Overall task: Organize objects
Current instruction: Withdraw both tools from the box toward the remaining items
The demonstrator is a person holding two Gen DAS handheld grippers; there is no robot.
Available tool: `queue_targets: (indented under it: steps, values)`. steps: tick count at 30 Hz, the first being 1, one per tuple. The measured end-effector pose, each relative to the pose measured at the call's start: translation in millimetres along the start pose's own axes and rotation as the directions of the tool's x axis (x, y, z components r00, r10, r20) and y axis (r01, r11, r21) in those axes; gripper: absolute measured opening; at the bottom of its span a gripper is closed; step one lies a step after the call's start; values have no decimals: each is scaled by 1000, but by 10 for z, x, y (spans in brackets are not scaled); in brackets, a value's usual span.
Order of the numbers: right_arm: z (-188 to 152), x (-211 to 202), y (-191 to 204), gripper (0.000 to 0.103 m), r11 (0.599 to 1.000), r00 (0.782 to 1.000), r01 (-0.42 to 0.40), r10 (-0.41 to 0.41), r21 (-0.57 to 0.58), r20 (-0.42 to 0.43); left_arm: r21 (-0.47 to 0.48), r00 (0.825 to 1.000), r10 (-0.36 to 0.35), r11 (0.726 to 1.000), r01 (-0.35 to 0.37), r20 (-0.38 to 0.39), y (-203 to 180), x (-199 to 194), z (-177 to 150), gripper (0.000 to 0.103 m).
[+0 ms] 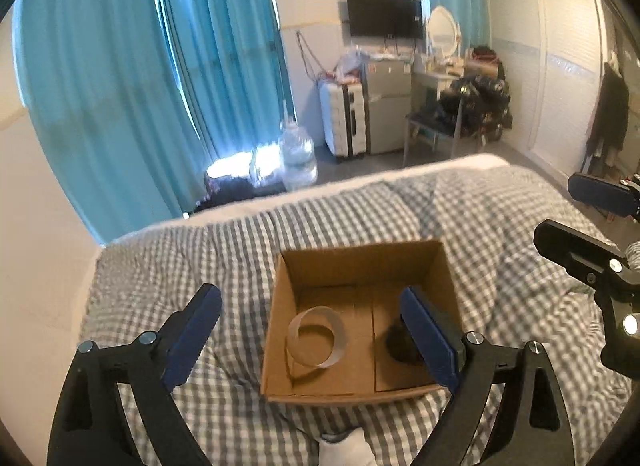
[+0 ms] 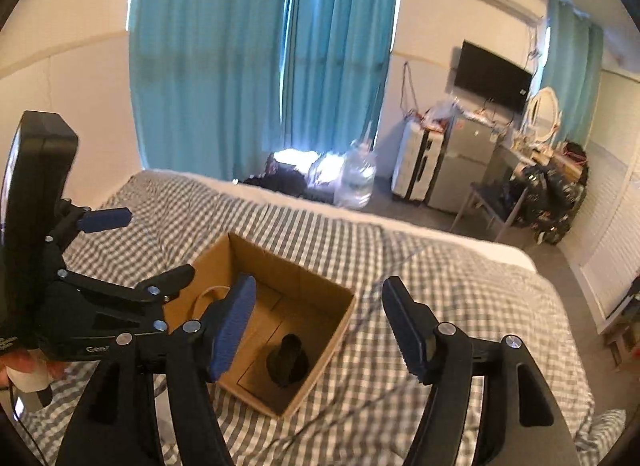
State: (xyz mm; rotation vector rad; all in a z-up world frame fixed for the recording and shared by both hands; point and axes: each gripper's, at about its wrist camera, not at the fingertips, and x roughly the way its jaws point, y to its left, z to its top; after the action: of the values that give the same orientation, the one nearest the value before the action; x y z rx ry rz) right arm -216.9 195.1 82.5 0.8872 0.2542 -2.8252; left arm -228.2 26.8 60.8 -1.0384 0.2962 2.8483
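— Cardboard box (image 1: 362, 266) sits open on the checked duvet (image 1: 168, 266), btwn our two grippers. Inside?
— L to R: clear tape ring (image 1: 317, 336), then dark obj (image 2: 287, 360).
— Our claws?
— Left gripper (image 1: 312, 340) spread wide, holding nothing, over the box; right gripper (image 2: 320, 330) also agape, empty.

box (image 1: 362, 266) open-topped, tape ring (image 1: 316, 336) inside

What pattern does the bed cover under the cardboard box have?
Grey-and-white checks on the bed cover, clearest in the left wrist view.
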Motion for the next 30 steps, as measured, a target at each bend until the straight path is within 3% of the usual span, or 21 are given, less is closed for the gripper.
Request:
queue_targets:
  steps: [3, 8, 12, 15, 20, 27, 30]
  values:
    - [117, -366, 21, 68, 1000, 999, 8, -8, -3, 37, 0, 998, 25, 1000, -25, 51, 16, -401, 116, 96]
    - [295, -1004, 78, 77, 1000, 993, 24, -22, -9, 112, -40, 992, -7, 999, 12, 123, 67, -1052, 208, 100]
    - [299, -1367, 127, 97, 1000, 988, 10, -8, -10, 154, -21, 989, -28, 999, 31, 147, 62, -1316, 145, 102]
    - [224, -1562, 150, 101, 1000, 987, 16, -15, -3, 157, -9, 987, -39, 999, 41, 156, 46, -1462, 0, 103]
    - [-77, -1634, 221, 102, 998, 992, 59, -58, 0, 113, -42, 982, -39, 998, 48, 184, 83, -1697, -343, 103]
    - [-694, -1476, 345, 102, 998, 997, -39, 41, -40, 58, -89, 985, 33, 996, -18, 172, 92, -1670, -999, 103]
    - [-995, -1297, 478, 102, 997, 999, -43, 43, -61, 9, -144, 992, 63, 988, -46, 111, 143, -1443, -1304, 103]
